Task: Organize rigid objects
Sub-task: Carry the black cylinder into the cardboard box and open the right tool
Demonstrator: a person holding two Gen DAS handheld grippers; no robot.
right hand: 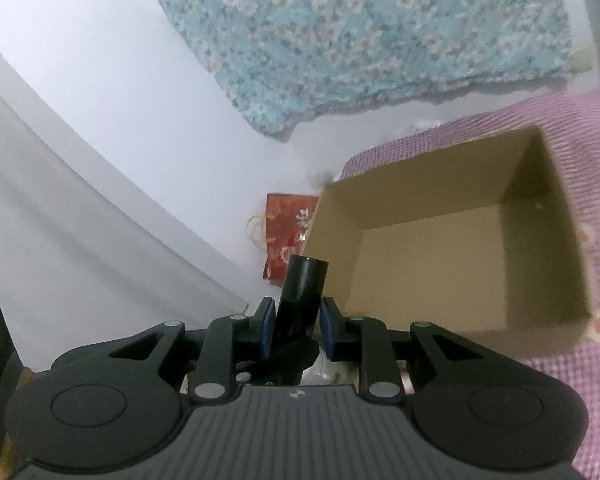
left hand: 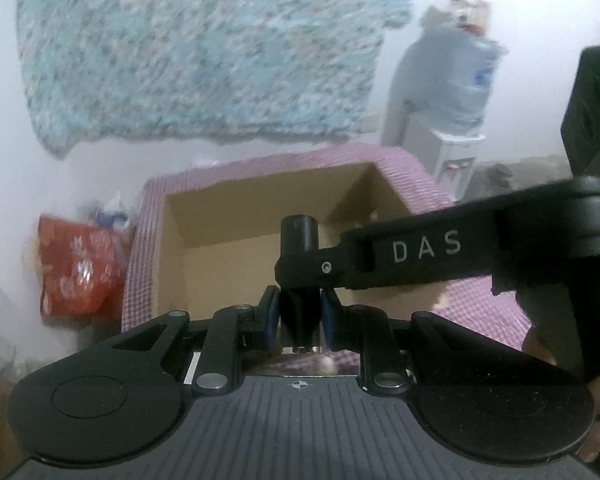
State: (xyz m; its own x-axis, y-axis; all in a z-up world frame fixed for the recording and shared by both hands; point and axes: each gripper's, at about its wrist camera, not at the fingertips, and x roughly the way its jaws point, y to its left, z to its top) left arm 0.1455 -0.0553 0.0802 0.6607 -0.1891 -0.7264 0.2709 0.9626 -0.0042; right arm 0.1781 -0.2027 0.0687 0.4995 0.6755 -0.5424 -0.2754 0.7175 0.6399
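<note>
Both tongs clenched on black parts above the empty box

Left tongs (left hand: 299, 316) grip a black cylinder (left hand: 299, 236) with a "DAS" arm (left hand: 440, 252) attached; right tongs (right hand: 296, 326) pinch another black cylinder (right hand: 304, 284) beside the cardboard box (right hand: 440, 264). That long arm could catch the rim and twist loose.

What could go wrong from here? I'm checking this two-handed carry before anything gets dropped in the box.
1. Both grippers, left and right, clamp one black DAS-marked tool; uneven hand motion could twist it loose.
2. The tool's long arm spans past the cardboard box wall and may catch its rim.
3. The left view is blurred, so aim may be off.
</note>
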